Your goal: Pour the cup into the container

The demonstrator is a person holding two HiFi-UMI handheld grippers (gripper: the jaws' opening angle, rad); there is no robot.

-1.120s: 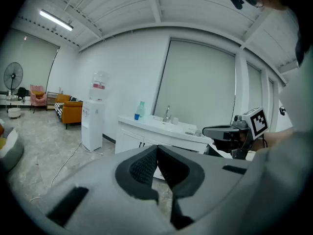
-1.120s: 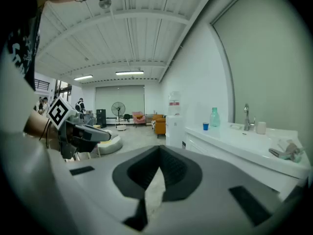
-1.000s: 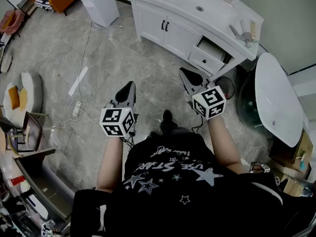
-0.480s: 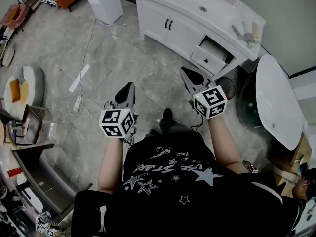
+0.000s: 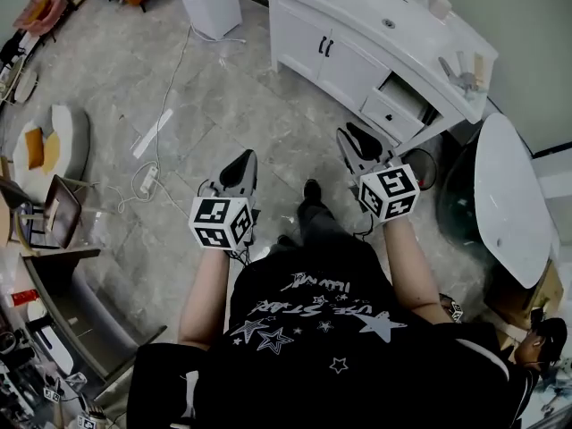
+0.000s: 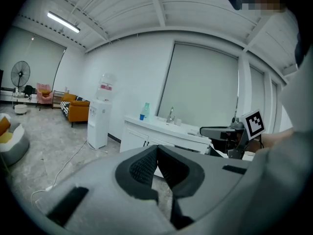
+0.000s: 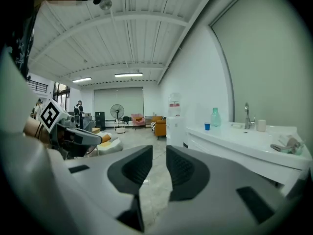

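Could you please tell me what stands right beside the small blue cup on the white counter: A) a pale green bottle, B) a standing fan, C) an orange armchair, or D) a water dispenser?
A: in the right gripper view the blue cup stands on the white counter right next to the pale green bottle.

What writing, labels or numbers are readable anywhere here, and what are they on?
Nothing reads clearly.
Black shirt: white lettering among stars, upside down, too warped to read.
Marker cubes: square patterns only, no words.
Dispenser bottle label: too small to read.
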